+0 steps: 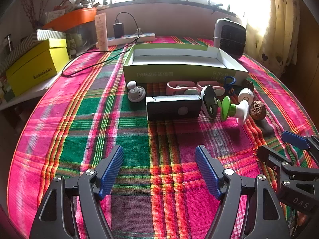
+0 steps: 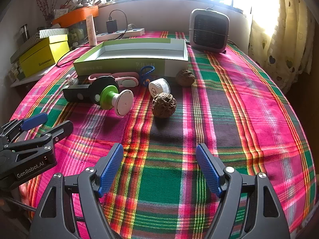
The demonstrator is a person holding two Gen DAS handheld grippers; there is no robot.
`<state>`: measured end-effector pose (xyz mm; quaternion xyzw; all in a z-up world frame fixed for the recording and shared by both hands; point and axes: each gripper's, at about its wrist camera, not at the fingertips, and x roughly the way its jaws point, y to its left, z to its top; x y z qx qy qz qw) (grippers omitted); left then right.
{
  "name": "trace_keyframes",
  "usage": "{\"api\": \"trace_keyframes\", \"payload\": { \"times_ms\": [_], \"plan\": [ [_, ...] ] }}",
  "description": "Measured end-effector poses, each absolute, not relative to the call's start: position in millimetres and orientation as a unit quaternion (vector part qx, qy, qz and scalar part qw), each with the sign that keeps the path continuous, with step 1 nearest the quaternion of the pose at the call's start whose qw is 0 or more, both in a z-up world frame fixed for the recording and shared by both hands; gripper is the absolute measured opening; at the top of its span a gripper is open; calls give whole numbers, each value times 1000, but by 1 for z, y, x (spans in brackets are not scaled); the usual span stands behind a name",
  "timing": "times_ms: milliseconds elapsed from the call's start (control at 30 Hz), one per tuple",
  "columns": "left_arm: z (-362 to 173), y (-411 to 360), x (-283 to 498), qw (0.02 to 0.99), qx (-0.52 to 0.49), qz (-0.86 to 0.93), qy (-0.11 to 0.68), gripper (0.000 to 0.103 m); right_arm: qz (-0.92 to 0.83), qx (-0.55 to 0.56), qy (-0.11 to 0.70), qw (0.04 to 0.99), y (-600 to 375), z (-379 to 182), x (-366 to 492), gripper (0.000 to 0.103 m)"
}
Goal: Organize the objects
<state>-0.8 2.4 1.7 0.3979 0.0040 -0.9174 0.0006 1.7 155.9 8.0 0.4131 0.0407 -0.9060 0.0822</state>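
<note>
An open green-and-white box [image 1: 185, 67] [image 2: 129, 63] sits mid-table on the plaid cloth. Along its near side lie a black rectangular device [image 1: 173, 107] [image 2: 76, 94], a white knob piece [image 1: 135, 92], pink clips [image 1: 179, 87] [image 2: 123, 78], a green-and-white spool [image 1: 233, 109] [image 2: 117, 99], a white cap [image 2: 158, 87], a blue cord [image 2: 146, 72] and two wrinkled brown nuts [image 2: 163, 105] [image 2: 185, 78]. My left gripper [image 1: 159, 151] [image 2: 54, 122] hovers open over bare cloth short of the black device. My right gripper [image 2: 159, 149] [image 1: 276, 144] is open too, nothing between its pads, short of the nearer nut.
A grey fan heater [image 2: 209, 31] stands at the back right. A power strip [image 1: 129, 38] with a black charger and trailing cable, and an upright tube [image 1: 101, 31], are behind the box. A yellow box [image 1: 37, 65] and orange bin [image 1: 75, 18] sit left; curtain at right.
</note>
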Motion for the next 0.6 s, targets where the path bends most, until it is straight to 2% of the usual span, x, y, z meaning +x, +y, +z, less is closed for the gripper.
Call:
{"api": "trace_keyframes", "payload": {
  "times_ms": [600],
  "plan": [
    [2,-6,0,-39,403,-914,-9,74,-906,409,44,98,157,7,-3,75]
  ]
}}
